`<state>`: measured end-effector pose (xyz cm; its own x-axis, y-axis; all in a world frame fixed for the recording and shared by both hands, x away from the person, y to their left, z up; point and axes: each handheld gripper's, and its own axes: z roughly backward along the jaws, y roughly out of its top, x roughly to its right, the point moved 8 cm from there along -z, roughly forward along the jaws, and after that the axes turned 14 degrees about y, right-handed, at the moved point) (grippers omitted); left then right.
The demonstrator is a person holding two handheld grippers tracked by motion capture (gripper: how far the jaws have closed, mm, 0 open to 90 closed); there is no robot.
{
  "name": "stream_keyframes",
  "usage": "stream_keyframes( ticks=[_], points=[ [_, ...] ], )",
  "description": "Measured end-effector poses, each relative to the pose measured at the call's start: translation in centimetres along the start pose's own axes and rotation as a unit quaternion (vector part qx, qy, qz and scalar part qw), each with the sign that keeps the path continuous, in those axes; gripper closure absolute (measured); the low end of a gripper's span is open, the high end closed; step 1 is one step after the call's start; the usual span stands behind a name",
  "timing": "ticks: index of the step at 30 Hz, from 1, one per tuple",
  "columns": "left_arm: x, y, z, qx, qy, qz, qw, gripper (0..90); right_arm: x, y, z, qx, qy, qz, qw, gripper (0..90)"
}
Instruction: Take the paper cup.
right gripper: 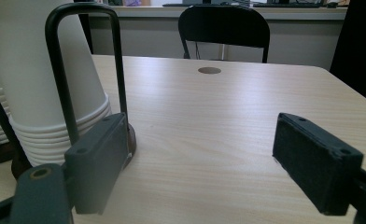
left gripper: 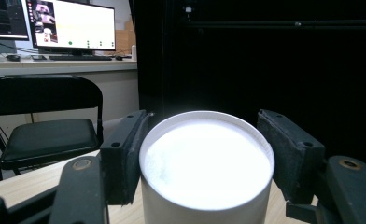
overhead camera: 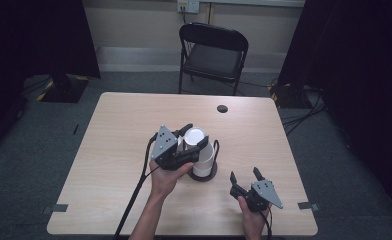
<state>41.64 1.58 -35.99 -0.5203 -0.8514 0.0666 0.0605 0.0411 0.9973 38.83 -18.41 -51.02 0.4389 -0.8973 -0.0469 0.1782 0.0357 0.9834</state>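
A stack of white paper cups [overhead camera: 204, 161] stands upside down in a holder with a round dark base [overhead camera: 202, 178] and black wire loops [right gripper: 59, 70], near the table's middle. My left gripper [overhead camera: 195, 135] is shut on the top cup [left gripper: 204, 168], one pad [left gripper: 125, 154] pressing each side just below its flat bottom. My right gripper [overhead camera: 244, 175] is open and holds nothing, low over the table to the right of the stack. In the right gripper view the cup stack [right gripper: 36, 84] stands at the left, just beyond the left jaw.
A black folding chair [overhead camera: 214, 52] stands beyond the wooden table's far edge [overhead camera: 184, 94]. A round cable hole [overhead camera: 222, 108] lies at the back right of the top. Tape marks [overhead camera: 60, 207] sit near the front corners. A lit monitor [left gripper: 73, 25] is on a desk behind.
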Motion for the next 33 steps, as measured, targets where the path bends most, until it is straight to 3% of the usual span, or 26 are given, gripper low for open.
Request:
stream_keyframes(
  ticks=[7, 12, 16, 22, 33],
  points=[
    [-0.1, -0.3, 0.8, -0.005, -0.009, 0.013, 0.9999, 35.4, 0.0, 0.0, 0.0, 0.000, 0.000, 0.001, 1.0000, 17.6],
    [0.0, -0.5, 1.3, 0.003, -0.029, 0.023, 0.9993, 35.4, 0.0, 0.0, 0.0, -0.001, 0.002, 0.003, 1.0000, 17.6],
    [-0.1, -0.8, 1.9, -0.002, -0.031, 0.023, 0.9993, 35.4, -0.1, 0.0, 0.1, 0.003, 0.006, 0.003, 1.0000, 17.5],
    [-0.2, -1.1, 2.6, -0.015, -0.033, 0.046, 0.9983, 35.4, -0.5, 0.0, 0.0, 0.002, 0.025, 0.010, 0.9996, 17.6],
    [-0.4, -1.9, 3.7, -0.023, -0.039, 0.052, 0.9976, 35.5, -1.0, 0.0, -0.1, -0.005, 0.034, 0.026, 0.9991, 18.5]
  ],
)
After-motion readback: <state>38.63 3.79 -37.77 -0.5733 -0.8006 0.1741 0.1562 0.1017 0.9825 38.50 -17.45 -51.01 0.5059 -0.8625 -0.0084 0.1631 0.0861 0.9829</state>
